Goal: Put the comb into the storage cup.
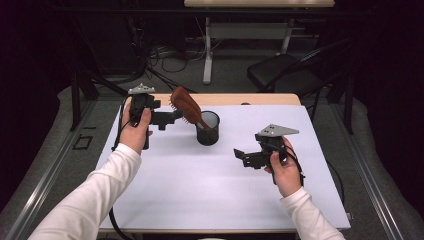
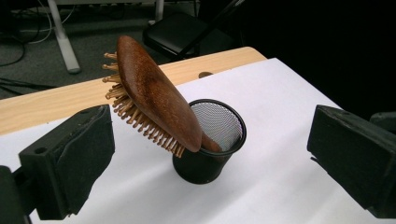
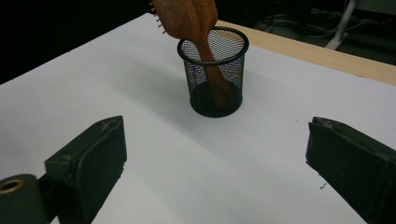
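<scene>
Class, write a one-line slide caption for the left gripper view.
Open left gripper facing a wooden hairbrush leaning handle-down in a black mesh cup.

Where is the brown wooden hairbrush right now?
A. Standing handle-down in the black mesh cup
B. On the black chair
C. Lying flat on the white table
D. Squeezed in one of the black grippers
A: the brown wooden hairbrush leans with its handle down inside the round black wire-mesh cup, and the jaws of the left gripper and the right gripper stand open, apart from it.
</scene>
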The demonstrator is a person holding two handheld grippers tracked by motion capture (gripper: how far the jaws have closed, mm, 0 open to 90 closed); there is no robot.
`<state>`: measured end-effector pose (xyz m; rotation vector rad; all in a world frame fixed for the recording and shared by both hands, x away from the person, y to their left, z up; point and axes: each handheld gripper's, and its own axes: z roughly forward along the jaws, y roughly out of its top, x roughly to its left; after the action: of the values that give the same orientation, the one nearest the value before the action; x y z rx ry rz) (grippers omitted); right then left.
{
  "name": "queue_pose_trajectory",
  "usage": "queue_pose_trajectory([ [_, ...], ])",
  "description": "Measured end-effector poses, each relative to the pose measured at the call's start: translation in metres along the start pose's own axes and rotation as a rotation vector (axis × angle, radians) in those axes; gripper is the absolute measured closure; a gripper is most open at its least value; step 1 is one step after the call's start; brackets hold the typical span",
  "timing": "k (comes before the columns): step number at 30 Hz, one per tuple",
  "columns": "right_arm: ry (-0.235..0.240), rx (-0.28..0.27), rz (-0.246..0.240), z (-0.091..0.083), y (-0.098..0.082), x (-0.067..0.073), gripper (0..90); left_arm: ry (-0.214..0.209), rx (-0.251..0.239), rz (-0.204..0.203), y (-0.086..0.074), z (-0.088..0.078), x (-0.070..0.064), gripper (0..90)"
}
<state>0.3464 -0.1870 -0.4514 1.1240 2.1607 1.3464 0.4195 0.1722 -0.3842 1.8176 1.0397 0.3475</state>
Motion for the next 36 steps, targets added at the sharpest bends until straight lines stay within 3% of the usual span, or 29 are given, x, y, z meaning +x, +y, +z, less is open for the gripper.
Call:
queue_pose_trajectory([
  [13,-0.029,-0.007,-0.017,-0.015,-0.001,-0.003,4.9,-0.017,0.014,0.019,-0.011,-0.012,-0.004,1.0],
  [23,-0.049,-0.004,-0.011,-0.024,-0.007,-0.008,4.8,-0.006,0.020,0.024,-0.022,-0.022,-0.001,1.0],
  [36,-0.080,-0.004,0.017,-0.037,-0.021,-0.020,4.9,-0.001,0.019,-0.006,-0.043,-0.027,0.008,1.0],
])
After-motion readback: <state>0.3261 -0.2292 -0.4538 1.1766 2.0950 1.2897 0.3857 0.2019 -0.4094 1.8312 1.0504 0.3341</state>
